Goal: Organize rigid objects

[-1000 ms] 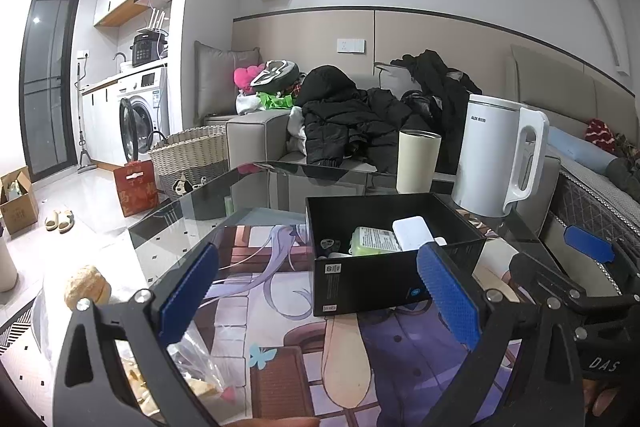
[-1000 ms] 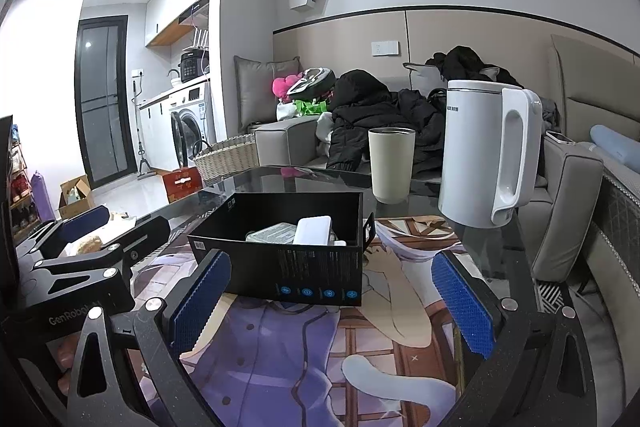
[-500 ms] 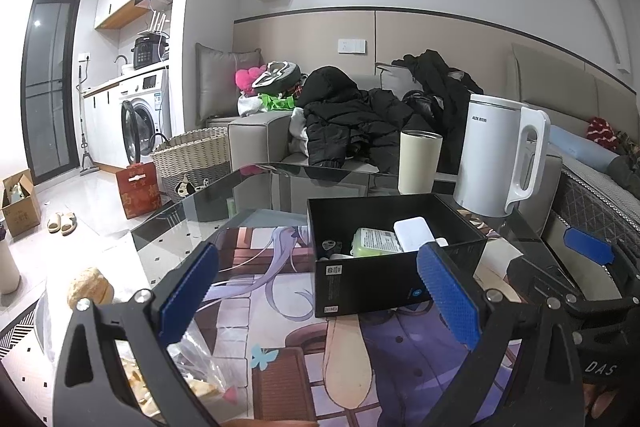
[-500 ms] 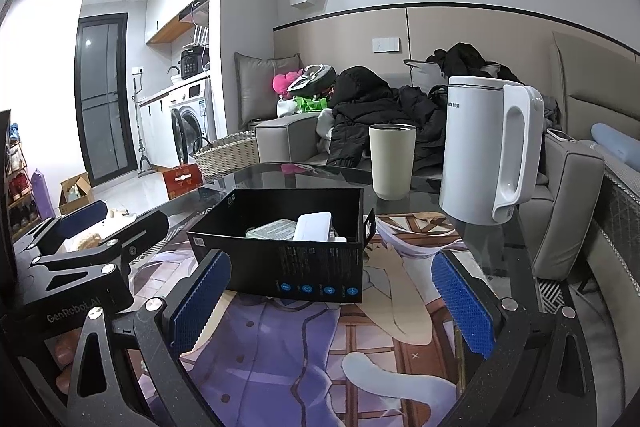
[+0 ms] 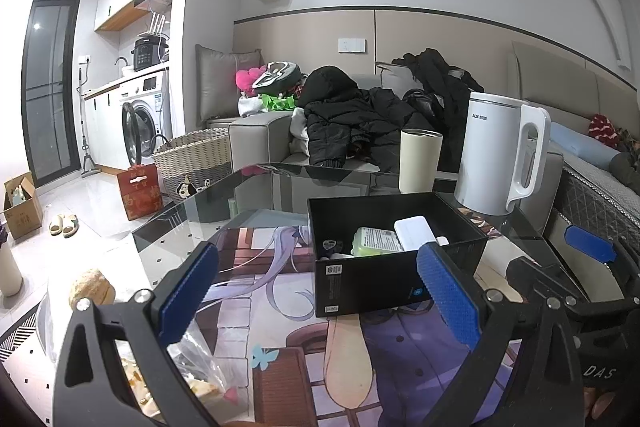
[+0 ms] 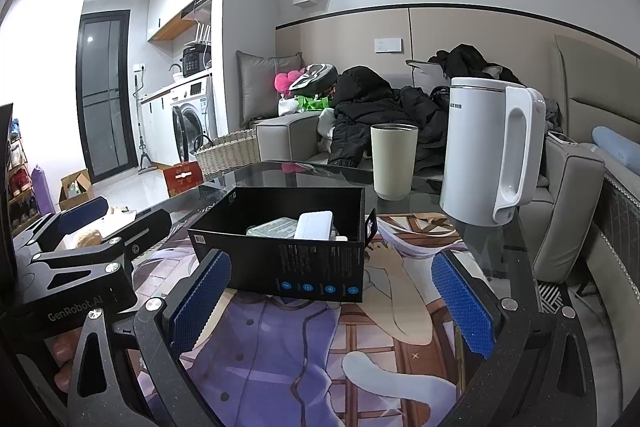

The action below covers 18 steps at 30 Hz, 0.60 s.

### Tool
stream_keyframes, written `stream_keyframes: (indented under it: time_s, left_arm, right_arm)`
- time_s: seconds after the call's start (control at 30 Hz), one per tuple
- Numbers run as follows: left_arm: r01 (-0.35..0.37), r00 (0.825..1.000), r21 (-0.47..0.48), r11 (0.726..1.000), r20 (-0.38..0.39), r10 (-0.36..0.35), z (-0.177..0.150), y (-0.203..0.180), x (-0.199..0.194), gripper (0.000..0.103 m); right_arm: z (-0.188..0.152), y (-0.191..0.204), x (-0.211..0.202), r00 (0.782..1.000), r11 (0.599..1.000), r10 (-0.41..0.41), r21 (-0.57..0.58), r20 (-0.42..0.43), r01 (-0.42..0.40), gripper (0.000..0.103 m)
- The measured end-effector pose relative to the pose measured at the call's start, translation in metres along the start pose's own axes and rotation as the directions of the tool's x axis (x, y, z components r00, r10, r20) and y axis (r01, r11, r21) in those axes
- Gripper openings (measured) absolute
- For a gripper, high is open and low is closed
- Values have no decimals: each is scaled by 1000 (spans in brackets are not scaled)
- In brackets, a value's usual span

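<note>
A black open box (image 5: 380, 283) (image 6: 304, 267) sits on the printed mat on the glass table. In it lie a white flat case (image 5: 414, 233) (image 6: 314, 225), a green-labelled pack (image 5: 376, 241) (image 6: 272, 229) and a small dark item. My left gripper (image 5: 320, 295) is open and empty, held just in front of the box. My right gripper (image 6: 332, 299) is open and empty, also just short of the box. Each gripper shows at the edge of the other's view.
A white kettle (image 5: 500, 151) (image 6: 492, 151) and a beige tumbler (image 5: 420, 161) (image 6: 394, 161) stand behind the box. A clear bag of food (image 5: 188, 375) lies at the front left. A sofa piled with dark coats (image 5: 360, 119) is beyond the table.
Both grippers have drifted very slightly; the scene has shifted a little in both views. Both stay open and empty.
</note>
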<state>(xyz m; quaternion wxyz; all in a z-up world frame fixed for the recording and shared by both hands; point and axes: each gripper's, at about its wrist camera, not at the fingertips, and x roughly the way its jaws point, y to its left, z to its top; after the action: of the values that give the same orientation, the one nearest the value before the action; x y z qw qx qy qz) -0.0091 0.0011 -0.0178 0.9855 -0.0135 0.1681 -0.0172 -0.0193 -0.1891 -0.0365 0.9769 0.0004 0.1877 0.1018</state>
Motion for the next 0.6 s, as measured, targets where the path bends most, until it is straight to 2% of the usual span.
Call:
stream_keyframes:
  time_s: [0.6]
  left_arm:
    - [-1, 1000, 12, 1000, -7, 1, 1, -2, 1, 101]
  right_arm:
    - [1, -4, 0, 1000, 1000, -1, -3, 1, 1, 102]
